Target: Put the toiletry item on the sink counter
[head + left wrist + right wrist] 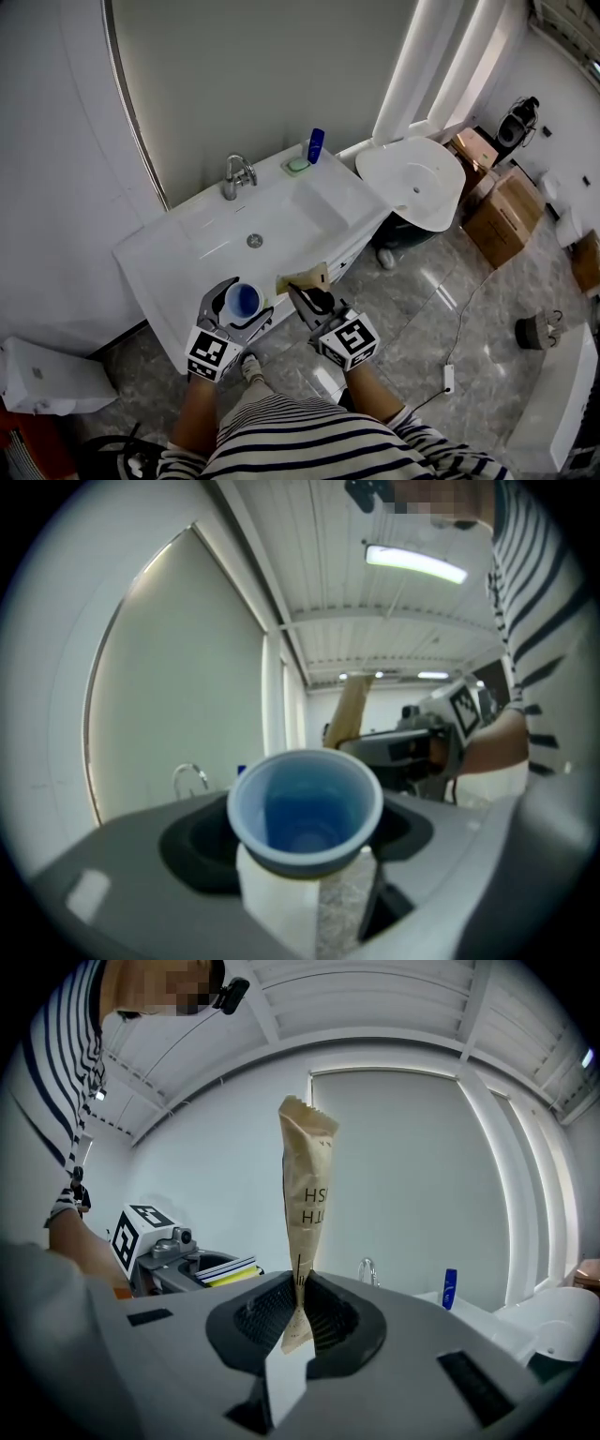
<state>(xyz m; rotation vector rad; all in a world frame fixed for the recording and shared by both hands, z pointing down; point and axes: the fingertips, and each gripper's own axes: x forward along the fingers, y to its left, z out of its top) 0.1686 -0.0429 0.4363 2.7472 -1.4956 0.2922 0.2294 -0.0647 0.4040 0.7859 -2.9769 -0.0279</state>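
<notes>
Nearest is the person's striped shirt (pixel 309 441), with both forearms reaching out from it. The left gripper (pixel 246 305) has its fingers spread wide around a cup (pixel 305 808), white outside and blue inside. They press on its sides and the cup stands upright with its mouth open upward. Just to the right of these fingers, the right gripper (pixel 307 295) has its fingers pressed nearly together on the lower end of a tan paper packet (pixel 305 1185). The packet stands straight up from the pinch, and the print on it is only partly readable.

Both things hang in the air at the near edge of the white surface (pixel 159 253), neither resting on it. Straight beyond the fingers lies the sink basin (pixel 281 220). Past that, at the back edge, stands the tap (pixel 236 175). Further back and to the right of the fingers are a green soap dish (pixel 297 165) and a blue bottle (pixel 316 144) just beside it. Well off to the right is a toilet (pixel 412 178).
</notes>
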